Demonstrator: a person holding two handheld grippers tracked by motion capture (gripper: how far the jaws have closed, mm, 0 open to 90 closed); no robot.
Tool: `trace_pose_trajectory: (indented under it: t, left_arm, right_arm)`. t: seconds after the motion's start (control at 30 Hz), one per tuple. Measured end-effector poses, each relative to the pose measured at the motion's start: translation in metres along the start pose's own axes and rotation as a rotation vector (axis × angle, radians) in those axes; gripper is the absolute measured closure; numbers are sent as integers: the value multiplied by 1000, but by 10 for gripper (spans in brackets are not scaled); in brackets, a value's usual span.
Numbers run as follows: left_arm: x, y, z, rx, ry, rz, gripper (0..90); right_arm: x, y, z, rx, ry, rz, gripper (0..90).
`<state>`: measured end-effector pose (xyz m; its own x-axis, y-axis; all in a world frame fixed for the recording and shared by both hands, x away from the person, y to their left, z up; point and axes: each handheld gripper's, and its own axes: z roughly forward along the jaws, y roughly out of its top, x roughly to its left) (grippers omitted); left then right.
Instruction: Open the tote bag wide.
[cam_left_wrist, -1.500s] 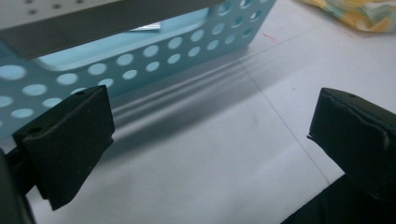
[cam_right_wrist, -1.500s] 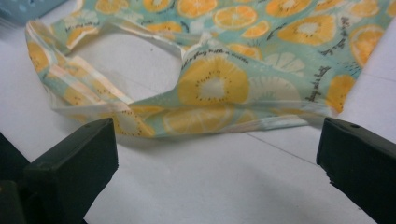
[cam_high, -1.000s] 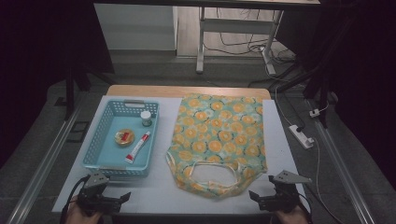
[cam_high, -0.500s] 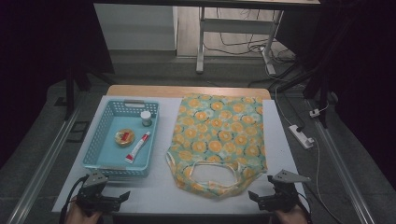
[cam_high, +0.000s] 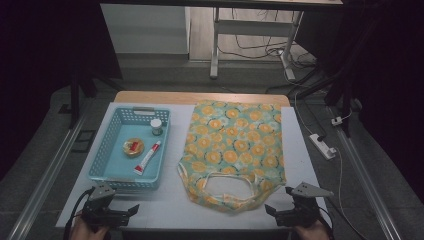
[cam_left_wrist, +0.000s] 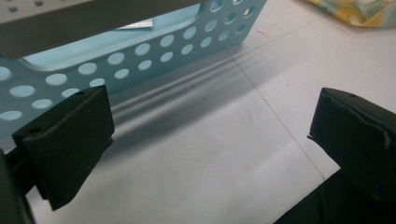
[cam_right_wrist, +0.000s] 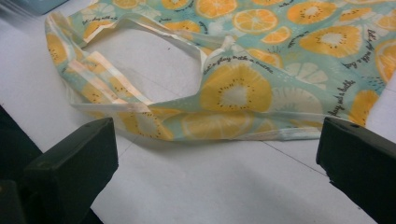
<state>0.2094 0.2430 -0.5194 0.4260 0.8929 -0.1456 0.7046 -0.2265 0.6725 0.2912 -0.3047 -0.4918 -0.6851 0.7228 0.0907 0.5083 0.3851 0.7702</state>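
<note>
High view had both grippers idle, jaws apart; right gripper (cam_high: 274, 213) faced the bag (cam_high: 234, 150), grasping its handle likely next.

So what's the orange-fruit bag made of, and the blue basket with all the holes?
The bag looks like thin, slightly shiny woven fabric, maybe coated: it lies limp and flat, creases softly, and has folded hems along its handles. The basket looks like hard moulded plastic with a smooth, matte finish: its walls stand stiff, and the round holes in them are neat and even.

Basket (cam_left_wrist: 140, 60) cut off at top, tube label (cam_high: 148, 158) unreadable
</note>
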Motion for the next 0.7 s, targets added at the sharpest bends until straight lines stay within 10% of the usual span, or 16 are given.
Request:
trace_pose_trajectory:
  t: [0.7]
  left_arm:
    - [5,0,-2,-17,-38,-4,0]
  right_arm:
    - [10,14,8,-21,36,-59,0]
